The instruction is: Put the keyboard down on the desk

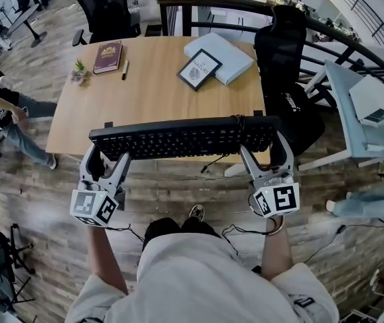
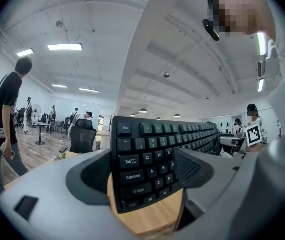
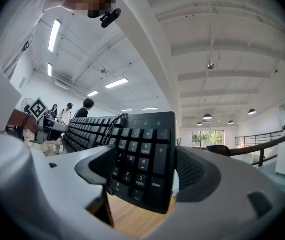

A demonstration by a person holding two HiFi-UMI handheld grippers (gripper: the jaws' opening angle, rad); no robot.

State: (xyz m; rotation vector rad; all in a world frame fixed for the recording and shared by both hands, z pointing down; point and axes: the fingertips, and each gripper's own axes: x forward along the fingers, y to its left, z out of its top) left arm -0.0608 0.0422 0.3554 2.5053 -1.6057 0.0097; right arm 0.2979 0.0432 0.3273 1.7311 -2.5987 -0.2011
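Carry step, keyboard not yet down. Left gripper [image 1: 108, 156]: jaws clamped on the Esc end of the keyboard [image 1: 185, 138], one pad on the key side and one on the back, as I read its own view. A grip at each end keeps the long board level and stops it swinging. The keyboard hangs between the two grippers, keys towards me, over the near edge of the desk [image 1: 158, 93]; I judge it clear of the wood, not resting. Its cable [image 1: 213, 161] dangles under the middle and could snag on the edge. Right gripper [image 1: 266, 155]: jaws clamped on the number-pad end, set wide. Far side of the desk holds a plant [image 1: 79, 70], book [image 1: 108, 57], pen [image 1: 124, 69] and frame [image 1: 200, 69]; the near half is bare, so I aim to lower there.
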